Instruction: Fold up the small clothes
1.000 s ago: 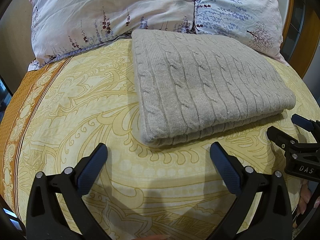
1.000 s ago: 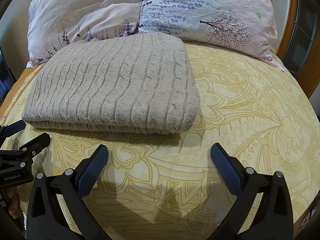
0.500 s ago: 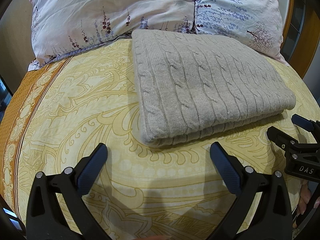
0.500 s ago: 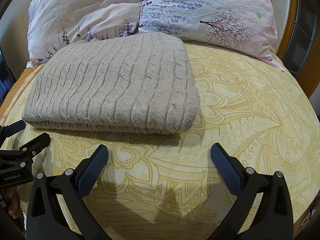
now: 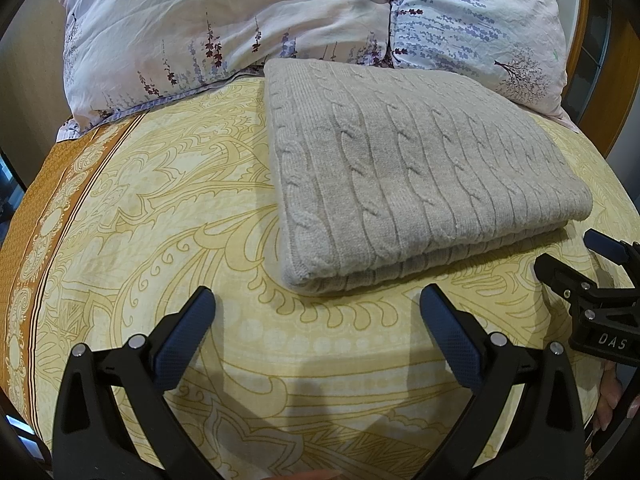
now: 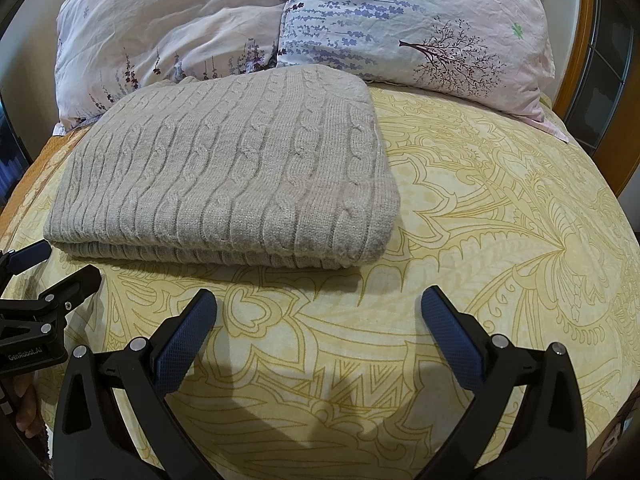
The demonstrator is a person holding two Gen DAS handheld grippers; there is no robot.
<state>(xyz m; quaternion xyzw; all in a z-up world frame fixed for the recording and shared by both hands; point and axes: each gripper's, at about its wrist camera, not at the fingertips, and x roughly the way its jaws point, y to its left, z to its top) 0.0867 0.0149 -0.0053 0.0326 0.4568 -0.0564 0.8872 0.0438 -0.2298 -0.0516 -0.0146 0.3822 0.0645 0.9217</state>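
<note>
A grey cable-knit sweater (image 5: 416,172) lies folded into a neat rectangle on the yellow patterned bedspread (image 5: 168,208); the right wrist view shows the same sweater (image 6: 228,176) with its folded edge toward me. My left gripper (image 5: 316,316) is open and empty, a short way in front of the sweater's near-left corner. My right gripper (image 6: 318,316) is open and empty too, in front of the near-right corner. Each gripper shows in the other's view: the right gripper (image 5: 596,260) at the right edge, the left gripper (image 6: 48,264) at the left edge.
Two floral pillows (image 5: 240,24) (image 6: 408,24) lean at the head of the bed behind the sweater. An orange border (image 5: 44,216) runs along the bedspread's left side. A wooden frame (image 6: 580,64) stands at the right. A hand (image 5: 612,396) shows at the lower right.
</note>
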